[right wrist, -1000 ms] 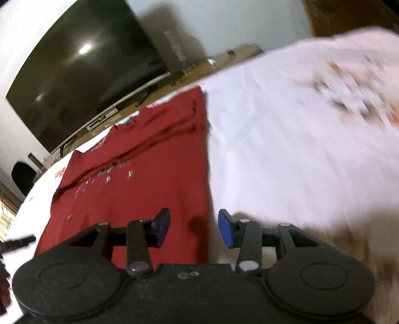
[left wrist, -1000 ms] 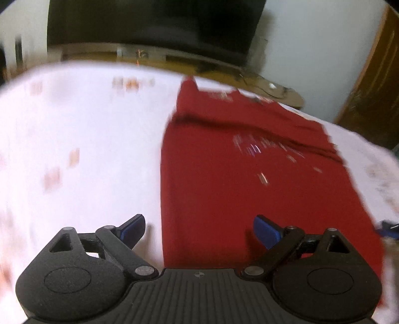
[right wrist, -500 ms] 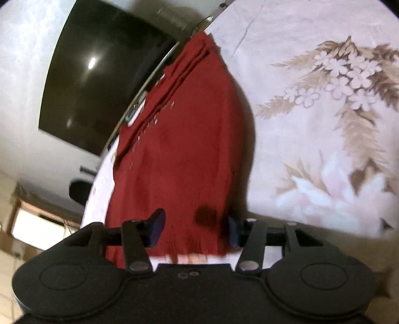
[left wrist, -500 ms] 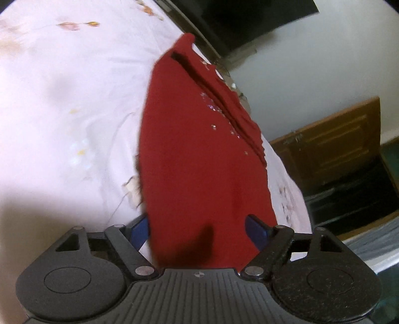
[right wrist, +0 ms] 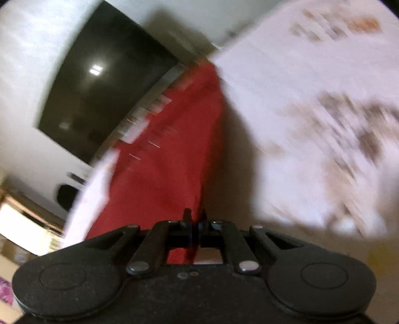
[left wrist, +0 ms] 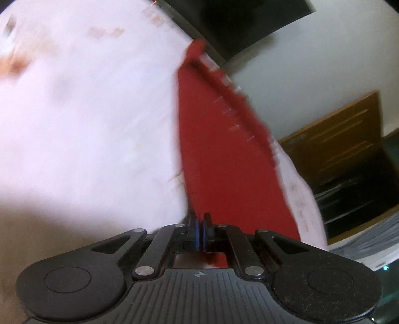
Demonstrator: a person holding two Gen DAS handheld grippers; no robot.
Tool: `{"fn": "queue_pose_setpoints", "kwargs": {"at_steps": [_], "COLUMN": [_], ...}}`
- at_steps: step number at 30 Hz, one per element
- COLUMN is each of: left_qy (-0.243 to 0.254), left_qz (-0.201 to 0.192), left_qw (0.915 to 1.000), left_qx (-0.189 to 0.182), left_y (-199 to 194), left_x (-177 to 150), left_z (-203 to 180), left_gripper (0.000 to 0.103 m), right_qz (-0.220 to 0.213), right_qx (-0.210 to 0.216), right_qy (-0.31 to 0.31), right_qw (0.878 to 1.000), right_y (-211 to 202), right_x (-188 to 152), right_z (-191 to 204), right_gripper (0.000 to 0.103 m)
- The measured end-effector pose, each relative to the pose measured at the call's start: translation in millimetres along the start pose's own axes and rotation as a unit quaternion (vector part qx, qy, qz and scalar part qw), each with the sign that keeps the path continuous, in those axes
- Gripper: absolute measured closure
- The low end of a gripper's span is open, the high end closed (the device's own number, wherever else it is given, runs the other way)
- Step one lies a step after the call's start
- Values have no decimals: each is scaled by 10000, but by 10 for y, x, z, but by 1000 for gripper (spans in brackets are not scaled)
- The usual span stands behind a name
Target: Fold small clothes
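In the left wrist view, the left gripper [left wrist: 200, 224] sat at 6 o'clock with its blue-padded fingers [left wrist: 197, 233] pressed together on the near hem of the red garment [left wrist: 224, 162]. The cloth ran from that pinch up toward 12 o'clock, narrowing to a bunched far end, with small pale marks blurred along its right edge. It lay over a white floral bedsheet [left wrist: 87, 112], which filled the frame from 9 to 11 o'clock and showed again as a thin strip at 4 o'clock. A dark television screen [left wrist: 249, 22] stood at 12 to 1 o'clock, and a brown wooden cabinet [left wrist: 349, 139] at 3 o'clock. The whole picture was smeared by motion.

In the right wrist view, the right gripper [right wrist: 195, 224] was also at 6 o'clock, its fingers [right wrist: 187, 219] drawn in tight with the right near edge of the red garment [right wrist: 169, 154] caught between them. The garment stretched away toward 12 o'clock. The bedsheet [right wrist: 299, 112] spread from 1 to 4 o'clock, its brown flower print blurred. The television screen [right wrist: 104, 94] hung at 10 to 11 o'clock.
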State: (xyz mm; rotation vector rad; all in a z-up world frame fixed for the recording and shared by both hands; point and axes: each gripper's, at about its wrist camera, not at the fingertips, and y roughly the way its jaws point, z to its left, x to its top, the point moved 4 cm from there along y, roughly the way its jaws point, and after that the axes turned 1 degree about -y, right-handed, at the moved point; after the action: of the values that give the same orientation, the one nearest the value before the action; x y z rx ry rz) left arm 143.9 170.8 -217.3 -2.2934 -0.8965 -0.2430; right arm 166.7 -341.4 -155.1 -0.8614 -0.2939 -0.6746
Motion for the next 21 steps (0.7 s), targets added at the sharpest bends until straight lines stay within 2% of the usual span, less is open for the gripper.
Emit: {"fn": "queue_pose_setpoints", "kwargs": {"at_steps": [1,3,6,11,15,21], "left_qy": [-113,-133,-54,22,206,434], "left_qz": [-49,-110,-166,-461,-711,-1010], "left_qw": [9999,9998,9995,9973,9941,9897], "left_qx": [-83,-94,-256,-573,-790,-915], "left_y": [-22,-56,-114,-199,-263,-31], "left_x": [-1,-3,40,346,788,1626], "left_z": [28,-24,-124,-330,-575,-928], "left_gripper": [100,100,100,100,100,100], "right_qz": [103,-20,-118,-388,-664,-937], "right_qx": [-122,-82,-69,145,313,553], "right_qy": [54,144,-182,-628,-978,-1318], "right_qw": [9999,9999,9997,9972,9925,9853], "right_y": [80,67,28,-115,-239,21], "right_x": [-49,-30,34,258,591,1310], "right_z": [-44,9,218,519,744,1077], "right_gripper": [99,99,99,99,99,98]}}
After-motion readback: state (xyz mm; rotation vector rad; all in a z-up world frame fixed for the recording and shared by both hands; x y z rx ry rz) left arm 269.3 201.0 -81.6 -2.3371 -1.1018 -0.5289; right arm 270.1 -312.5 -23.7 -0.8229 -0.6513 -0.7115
